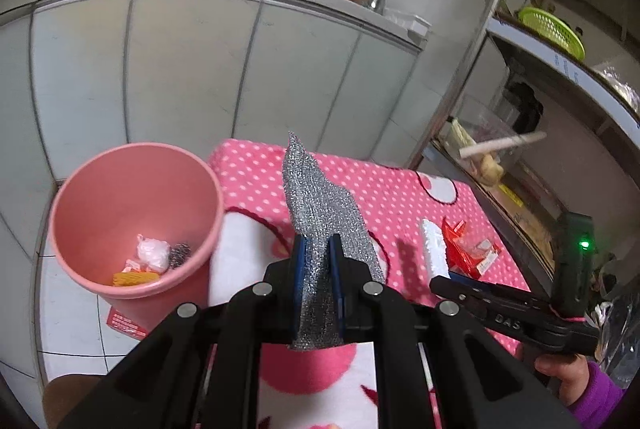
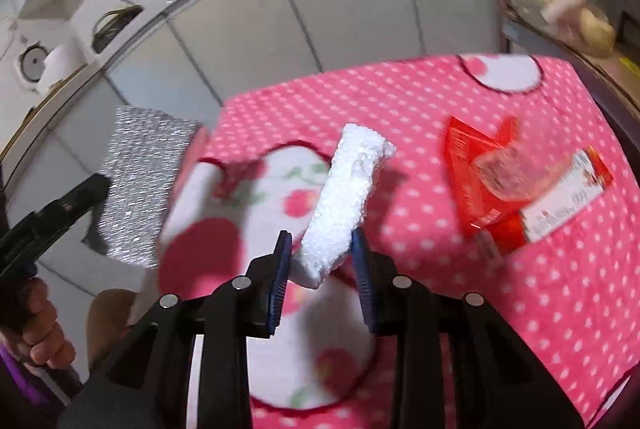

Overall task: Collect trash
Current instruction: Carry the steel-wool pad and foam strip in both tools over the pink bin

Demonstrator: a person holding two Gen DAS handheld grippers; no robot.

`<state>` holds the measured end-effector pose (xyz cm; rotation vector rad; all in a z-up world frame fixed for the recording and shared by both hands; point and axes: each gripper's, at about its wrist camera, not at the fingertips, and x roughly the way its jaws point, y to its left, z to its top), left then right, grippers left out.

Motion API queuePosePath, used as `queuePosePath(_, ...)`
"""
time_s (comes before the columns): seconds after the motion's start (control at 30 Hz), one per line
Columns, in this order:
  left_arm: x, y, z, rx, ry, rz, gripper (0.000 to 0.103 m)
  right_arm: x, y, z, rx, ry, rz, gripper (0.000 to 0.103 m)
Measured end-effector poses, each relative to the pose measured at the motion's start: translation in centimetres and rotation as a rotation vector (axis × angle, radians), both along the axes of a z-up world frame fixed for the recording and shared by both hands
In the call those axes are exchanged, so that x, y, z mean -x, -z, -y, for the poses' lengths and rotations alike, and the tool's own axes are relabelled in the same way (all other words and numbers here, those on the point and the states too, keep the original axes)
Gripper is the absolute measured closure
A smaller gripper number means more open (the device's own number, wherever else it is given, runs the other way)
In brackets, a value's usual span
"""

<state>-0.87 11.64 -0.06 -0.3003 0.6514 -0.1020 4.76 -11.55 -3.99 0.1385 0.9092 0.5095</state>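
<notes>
Your left tool (image 1: pixel 318 261) clamps a silver glittery scouring cloth (image 1: pixel 320 197), held above the pink-dotted bench (image 1: pixel 400 189) beside the pink plastic bin (image 1: pixel 132 213). Your right tool (image 2: pixel 322 261) grips a white foam block (image 2: pixel 344 197), lifted off the bench near the red wrapper (image 2: pixel 516 185).

The pink bin (image 1: pixel 134 217) stands open-topped just beside the table (image 1: pixel 400 189); a metal rack (image 1: pixel 500 41) crowds the table's other side.

scouring cloth (image 1: pixel 320 205), between left fingers: glittery silver mesh, rough
foam block (image 2: pixel 344 197), between right fingers: white, grainy, matt
bin (image 1: pixel 80 189): smooth pink plastic
tablecloth (image 2: pixel 400 97): fuzzy fabric
</notes>
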Motion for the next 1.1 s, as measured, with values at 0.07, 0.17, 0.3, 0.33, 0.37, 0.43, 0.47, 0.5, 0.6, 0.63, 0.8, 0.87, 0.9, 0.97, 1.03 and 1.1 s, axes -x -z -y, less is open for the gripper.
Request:
queuePosePath(0.07,0.4,-0.3,-0.9,0.005,-0.021,0.008,0.092,0.3,-0.7,-1.2,-0.001,-0.034,0.013,0.072)
queuePosePath(0.17,1.0,-0.5,-2.5,0.011,-0.058,0.019,0.092,0.5,-1.5,-3.2,-0.001,-0.087,0.026,0.072)
queuePosePath(0.3,2.0,-0.7,-4.6,0.01,-0.109,0.031,0.092,0.7,-2.1,-5.8,-0.004,-0.143,0.031,0.072)
queuePosePath(0.33,2.2,-0.8,-5.1,0.006,-0.124,0.034,0.092,0.7,-2.2,-6.5,-0.005,-0.159,0.03,0.072)
queuePosePath(0.37,2.4,-0.8,-5.6,0.001,-0.139,0.038,0.092,0.7,-2.3,-7.1,-0.005,-0.172,0.031,0.072)
queuePosePath(0.43,2.8,-0.9,-6.6,-0.008,-0.167,0.044,0.092,0.7,-2.5,-8.4,-0.005,-0.199,0.031,0.072)
queuePosePath(0.47,2.9,-1.0,-7.0,-0.011,-0.179,0.046,0.092,0.8,-2.5,-9.0,-0.006,-0.211,0.032,0.072)
queuePosePath(0.5,3.1,-1.0,-7.7,-0.012,-0.195,0.049,0.092,0.7,-2.6,-9.8,-0.007,-0.227,0.032,0.072)
queuePosePath(0.6,3.6,-1.1,-9.3,-0.017,-0.239,0.052,0.092,0.5,-2.8,-11.6,-0.013,-0.263,0.027,0.072)
queuePosePath(0.63,3.7,-1.1,-9.8,-0.022,-0.259,0.051,0.092,0.4,-2.8,-12.2,-0.015,-0.273,0.025,0.072)
queuePosePath(0.8,4.0,-0.8,-12.1,-0.047,-0.326,0.05,0.092,-0.4,-2.8,-15.5,-0.022,-0.339,0.001,0.072)
queuePosePath(0.87,3.9,-0.6,-12.8,-0.049,-0.346,0.046,0.092,-0.7,-2.9,-16.8,-0.021,-0.358,-0.003,0.072)
queuePosePath(0.9,3.9,-0.4,-13.2,-0.047,-0.354,0.041,0.092,-0.9,-2.9,-17.6,-0.02,-0.372,-0.004,0.072)
queuePosePath(0.97,3.6,0.0,-13.8,-0.046,-0.365,0.03,0.092,-1.0,-2.9,-18.7,-0.018,-0.39,-0.005,0.072)
queuePosePath(1.03,3.2,0.6,-14.5,-0.049,-0.378,0.012,0.091,-1.3,-2.9,-20.0,-0.011,-0.409,-0.001,0.072)
queuePosePath(1.1,2.8,1.2,-14.9,-0.055,-0.384,-0.004,0.091,-1.5,-2.7,-21.1,-0.001,-0.421,0.001,0.072)
